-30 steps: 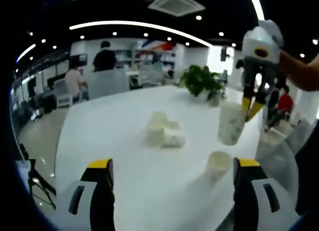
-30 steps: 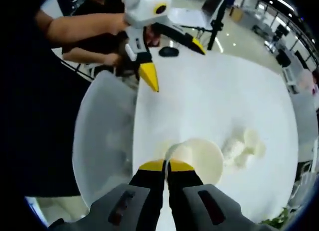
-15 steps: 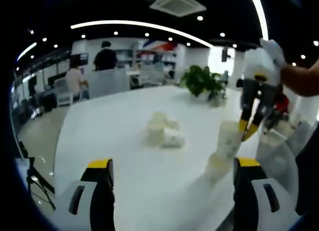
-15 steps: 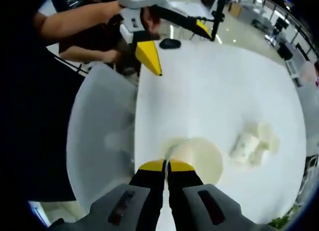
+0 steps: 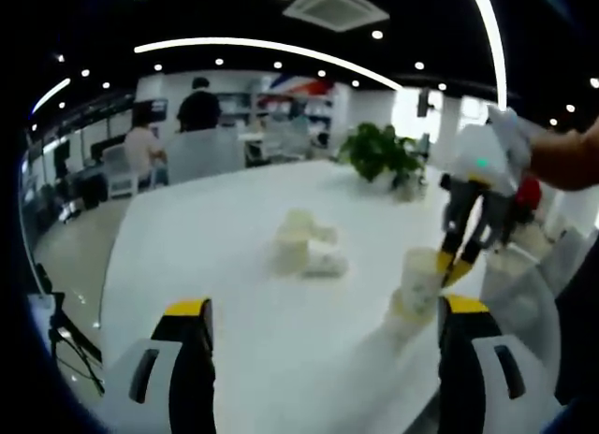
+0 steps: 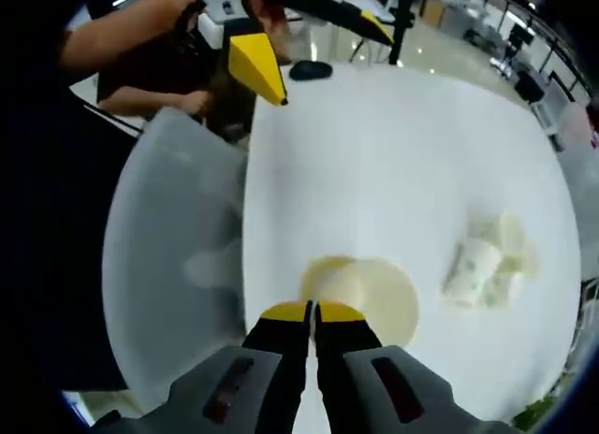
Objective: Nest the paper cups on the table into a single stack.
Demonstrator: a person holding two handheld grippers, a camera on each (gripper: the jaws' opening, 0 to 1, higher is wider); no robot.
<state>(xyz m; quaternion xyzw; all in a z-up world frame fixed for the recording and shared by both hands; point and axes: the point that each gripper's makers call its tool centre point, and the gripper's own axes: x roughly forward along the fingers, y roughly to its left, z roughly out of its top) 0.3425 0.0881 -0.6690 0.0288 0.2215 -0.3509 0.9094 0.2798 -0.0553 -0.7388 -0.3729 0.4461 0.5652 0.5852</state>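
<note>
A paper cup (image 5: pixel 418 277) hangs by its rim from my right gripper (image 5: pixel 449 266), which is shut on it. Its lower part sits inside a second cup (image 5: pixel 404 312) standing near the white table's (image 5: pixel 206 247) right edge. In the right gripper view I look down into the held cup's mouth (image 6: pixel 365 294), with my right gripper (image 6: pixel 312 311) pinching the rim. Several more cups (image 5: pixel 304 247) stand and lie in a cluster mid-table, the same cluster of cups (image 6: pixel 489 262) seen at the right. My left gripper (image 5: pixel 326 308) is open and empty; the left gripper (image 6: pixel 314 46) hovers beyond the table edge.
A potted plant (image 5: pixel 379 153) stands at the table's far side. A translucent chair back (image 6: pixel 164 266) is next to the table edge by the stacked cups. People sit and stand at desks (image 5: pixel 192 111) in the background. A dark object (image 6: pixel 309 70) lies near the table's edge.
My right gripper has come down with the cup, from hanging above the table to sitting inside the cup that stands there. The left gripper has stayed open and still.
</note>
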